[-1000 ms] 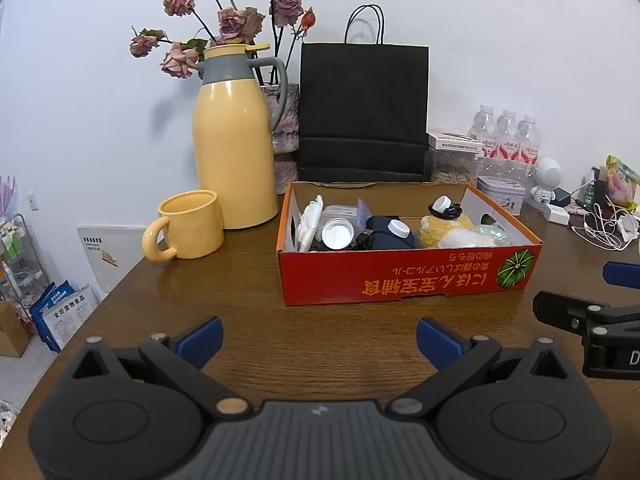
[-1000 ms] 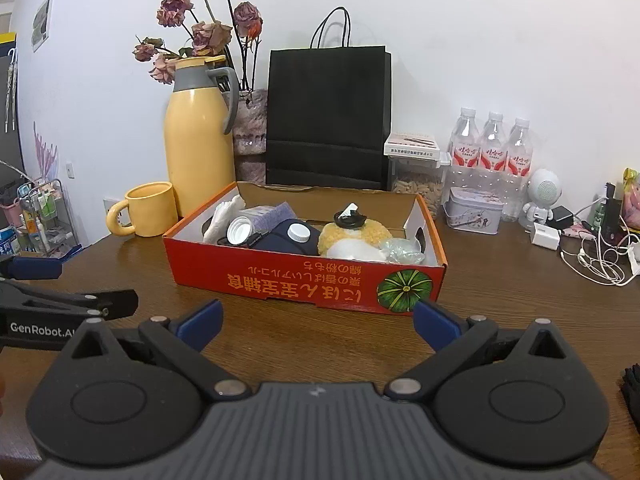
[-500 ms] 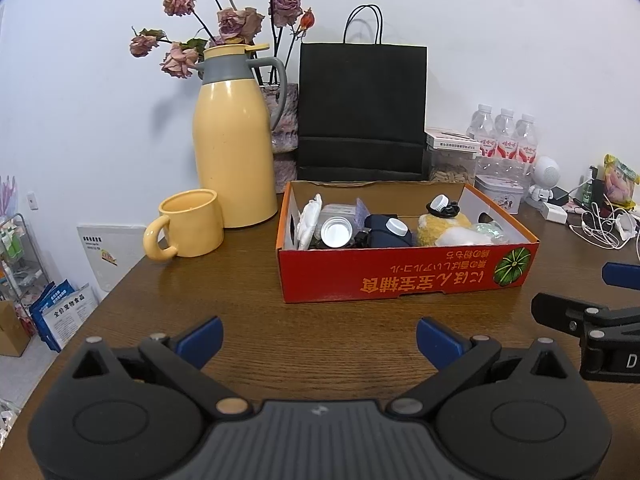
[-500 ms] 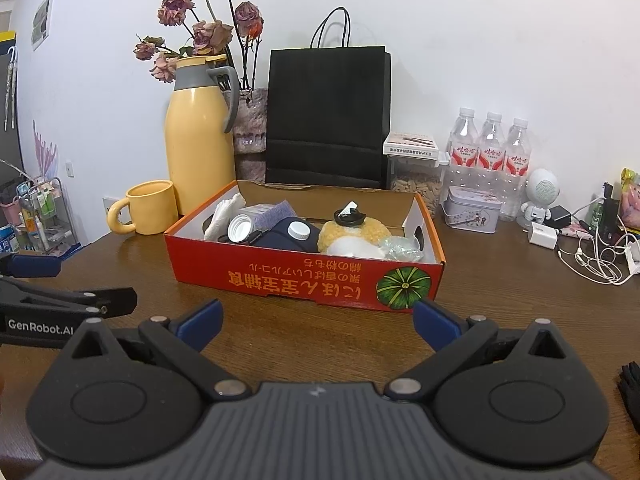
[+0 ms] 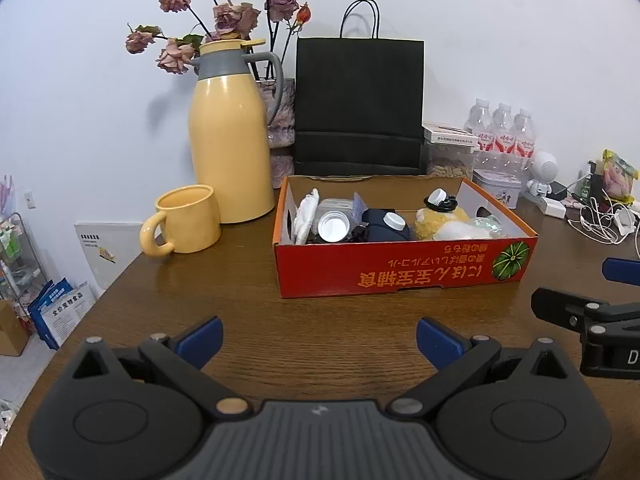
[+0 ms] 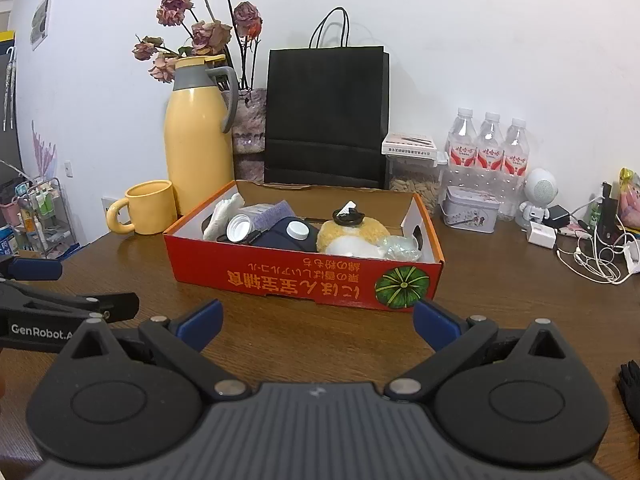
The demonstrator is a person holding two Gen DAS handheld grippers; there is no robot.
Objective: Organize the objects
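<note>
A red cardboard box (image 5: 400, 274) (image 6: 304, 280) sits on the brown table, holding a navy bottle with a white cap (image 5: 386, 226) (image 6: 288, 236), a yellow plush toy (image 5: 438, 216) (image 6: 352, 234), a white-capped jar (image 5: 332, 226), white cloth (image 5: 306, 212) and other small items. My left gripper (image 5: 318, 338) is open and empty, hovering short of the box. My right gripper (image 6: 316, 322) is open and empty, just before the box's front wall. Each gripper shows at the edge of the other's view.
A yellow mug (image 5: 186, 220) and a yellow thermos (image 5: 230, 136) stand left of the box. A black paper bag (image 5: 358, 108) and a vase of dried roses stand behind. Water bottles (image 6: 486, 148), a tin (image 6: 472, 208), a white robot figure (image 6: 538, 196) and cables (image 6: 596, 256) lie right.
Both grippers have crept slightly closer to the box; both stay open and empty.
</note>
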